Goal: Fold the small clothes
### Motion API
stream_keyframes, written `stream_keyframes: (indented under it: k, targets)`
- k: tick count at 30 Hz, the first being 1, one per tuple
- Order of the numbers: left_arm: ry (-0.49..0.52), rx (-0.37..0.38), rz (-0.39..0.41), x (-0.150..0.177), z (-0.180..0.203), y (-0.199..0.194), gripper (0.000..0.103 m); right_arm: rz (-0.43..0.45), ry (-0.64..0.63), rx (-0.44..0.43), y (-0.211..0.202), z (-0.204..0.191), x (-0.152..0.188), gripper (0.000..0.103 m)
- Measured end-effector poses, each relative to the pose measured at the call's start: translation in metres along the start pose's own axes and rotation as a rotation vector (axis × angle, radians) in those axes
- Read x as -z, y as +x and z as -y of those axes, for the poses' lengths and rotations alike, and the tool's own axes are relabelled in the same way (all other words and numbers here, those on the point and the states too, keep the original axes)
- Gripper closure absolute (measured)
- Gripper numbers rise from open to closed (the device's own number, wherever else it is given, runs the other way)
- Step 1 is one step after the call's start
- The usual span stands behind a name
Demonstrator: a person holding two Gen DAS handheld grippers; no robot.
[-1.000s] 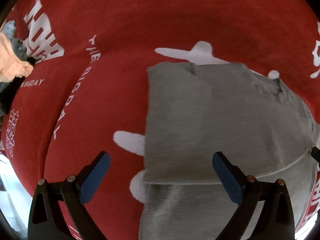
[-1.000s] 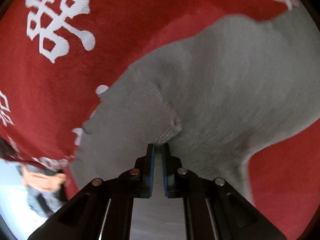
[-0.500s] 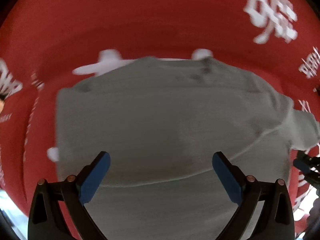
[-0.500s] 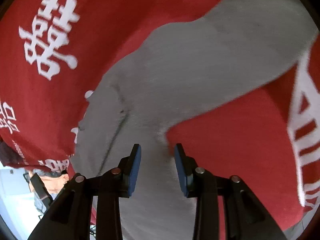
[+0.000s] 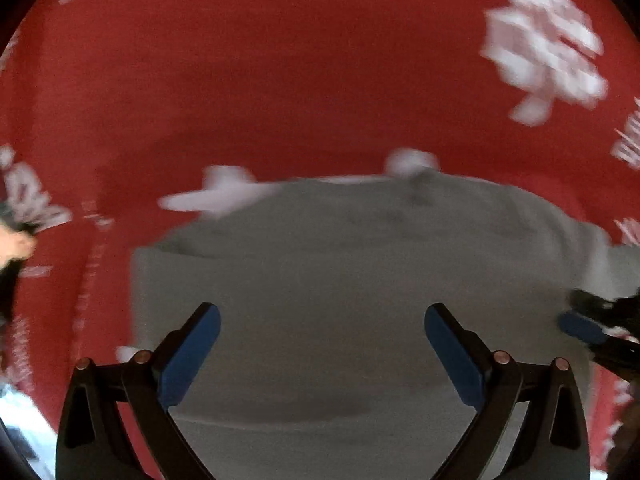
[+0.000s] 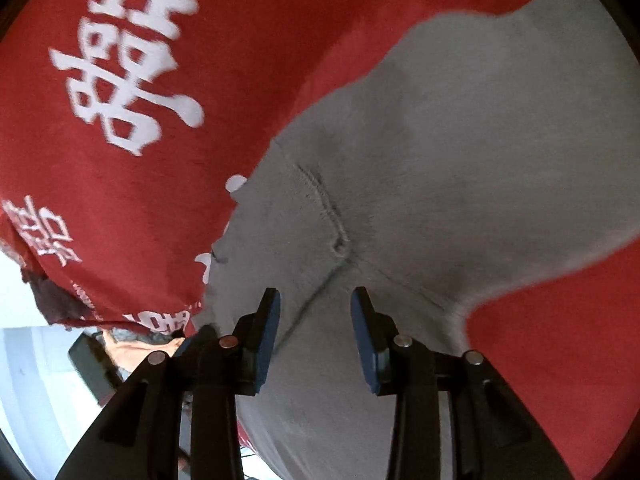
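cloth: red cover (image 6: pixel 168 216) with white printed characters (blurred in left view) | edge: orange fabric (image 6: pixel 132 354)

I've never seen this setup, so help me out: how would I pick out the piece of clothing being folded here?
Start with the big red cloth printed with white characters that covers the whole surface. Lying flat on it is a grey garment, plain and unprinted, with a stitched seam running across it. It is the only large grey thing there; all around it is red and white.
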State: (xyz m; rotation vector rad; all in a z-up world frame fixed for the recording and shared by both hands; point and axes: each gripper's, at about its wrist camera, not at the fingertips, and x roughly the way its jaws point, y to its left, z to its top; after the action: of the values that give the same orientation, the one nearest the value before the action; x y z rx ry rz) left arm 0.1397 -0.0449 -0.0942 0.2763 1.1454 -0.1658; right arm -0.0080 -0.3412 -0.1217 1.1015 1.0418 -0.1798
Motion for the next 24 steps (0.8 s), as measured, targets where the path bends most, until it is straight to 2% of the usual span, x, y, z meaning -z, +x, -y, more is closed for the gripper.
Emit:
stream_keyframes:
  k: [4,5,6,9,11,13,15,18,22,24]
  targets:
    - [-0.133,-0.129,-0.04,-0.007,-0.083,0.018,0.001,0.018,0.038,-0.047,0.021,-0.005,-0.003,0.065]
    - [-0.162,-0.165,-0.044,-0.007,-0.101,0.021,0.001,0.022,0.042,-0.035,0.022,-0.009,-0.003,0.089]
    - [-0.189,-0.204,-0.05,-0.005,-0.118,0.023,0.001,0.028,0.039,-0.016,0.021,-0.013,-0.002,0.095]
    - [-0.197,-0.254,-0.063,-0.002,-0.144,0.031,0.001,0.049,-0.023,0.008,0.008,-0.025,0.003,0.096]
    - [-0.18,-0.255,-0.065,0.001,-0.147,0.037,0.001,0.053,-0.061,0.059,0.002,-0.029,0.006,0.096]
    - [-0.164,-0.243,-0.089,0.009,-0.145,0.052,0.001,0.041,-0.054,0.097,-0.002,-0.019,0.007,0.096]
    - [-0.122,-0.264,-0.127,0.012,-0.141,0.076,0.001,0.025,-0.009,0.106,0.002,-0.004,0.007,0.096]
    - [-0.096,-0.28,-0.088,0.014,-0.137,0.08,0.001,0.032,-0.012,0.105,0.002,-0.004,0.006,0.095]
    - [-0.115,-0.239,-0.14,0.011,-0.15,0.07,0.001,0.012,-0.084,0.155,-0.001,-0.019,0.004,0.094]
    - [-0.139,-0.207,-0.137,0.011,-0.153,0.056,0.001,0.003,-0.086,0.166,-0.004,-0.021,0.003,0.091]
